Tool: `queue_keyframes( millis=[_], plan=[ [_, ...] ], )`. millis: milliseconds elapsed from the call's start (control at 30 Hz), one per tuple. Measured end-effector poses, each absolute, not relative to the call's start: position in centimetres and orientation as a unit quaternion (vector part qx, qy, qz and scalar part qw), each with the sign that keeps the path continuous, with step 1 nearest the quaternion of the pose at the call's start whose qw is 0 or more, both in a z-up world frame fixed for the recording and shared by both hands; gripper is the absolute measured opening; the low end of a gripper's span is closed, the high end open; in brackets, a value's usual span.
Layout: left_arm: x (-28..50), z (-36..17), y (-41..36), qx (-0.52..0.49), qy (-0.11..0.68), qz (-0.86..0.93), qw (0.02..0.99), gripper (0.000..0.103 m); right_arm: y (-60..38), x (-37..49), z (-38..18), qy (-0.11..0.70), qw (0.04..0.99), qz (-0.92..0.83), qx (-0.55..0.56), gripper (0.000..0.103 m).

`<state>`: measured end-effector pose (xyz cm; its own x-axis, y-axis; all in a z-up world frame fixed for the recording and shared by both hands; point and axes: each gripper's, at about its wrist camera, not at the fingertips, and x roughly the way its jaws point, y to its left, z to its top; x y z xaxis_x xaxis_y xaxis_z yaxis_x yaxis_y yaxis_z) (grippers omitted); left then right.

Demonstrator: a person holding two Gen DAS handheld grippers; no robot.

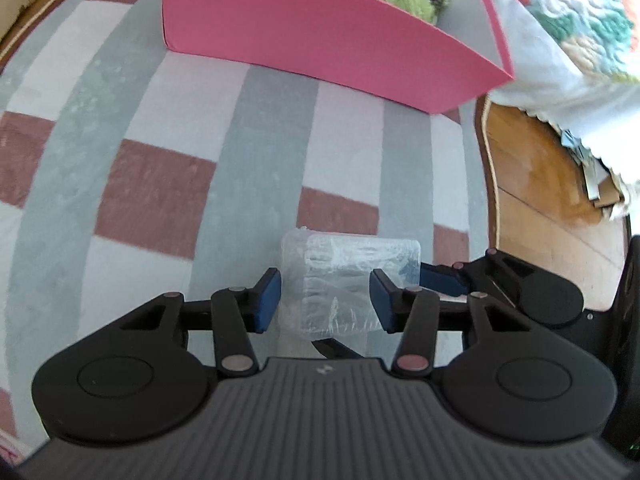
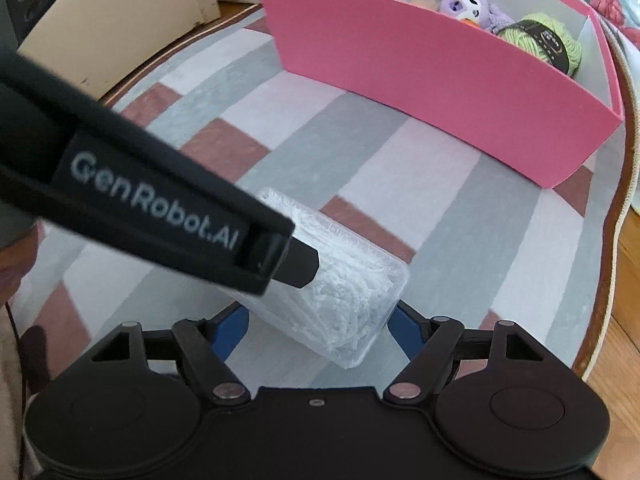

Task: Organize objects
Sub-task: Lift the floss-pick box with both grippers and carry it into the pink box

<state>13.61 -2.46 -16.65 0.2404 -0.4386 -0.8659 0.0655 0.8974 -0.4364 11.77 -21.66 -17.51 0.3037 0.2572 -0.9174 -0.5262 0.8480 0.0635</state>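
Observation:
A clear plastic box (image 1: 352, 280) packed with white pieces hangs just above the striped rug. My left gripper (image 1: 324, 296) is shut on it, a blue pad against each long side. In the right wrist view the left gripper's black finger (image 2: 296, 264) lies over the same clear box (image 2: 352, 308). My right gripper (image 2: 316, 328) stands open around the near end of the box, its blue pads close beside it. One right pad (image 1: 440, 280) shows at the box's right edge. Farther off sits the pink bin (image 1: 320, 40), with green yarn (image 2: 548, 40) and a purple plush (image 2: 472, 0) inside.
The rug (image 1: 160, 160) has grey, white and red-brown blocks. Wooden floor (image 1: 540, 180) lies to its right, under a hanging flowered bedspread (image 1: 580, 20). Beige furniture (image 2: 120, 20) stands at the rug's far left.

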Motion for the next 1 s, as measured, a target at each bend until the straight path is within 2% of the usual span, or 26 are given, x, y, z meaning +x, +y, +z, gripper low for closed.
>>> queue_keyframes(
  millis=[367, 533, 1000],
  plan=[
    [11.3, -11.5, -0.3, -0.182, 0.563, -0.177, 0.786, 0.047, -19.2, 9.2, -12.0, 0.497, 0.81, 0.266, -0.164, 0.08],
    [9.8, -9.6, 1.0, -0.196, 0.551, -0.166, 0.794, 0.047, -18.9, 8.0, -9.7, 0.499, 0.81, 0.283, -0.124, 0.08],
    [7.8, -2.4, 2.6, -0.179, 0.509, -0.162, 0.826, 0.047, -16.9, 7.6, -4.1, 0.444, 0.833, 0.297, -0.145, 0.08]
  ],
)
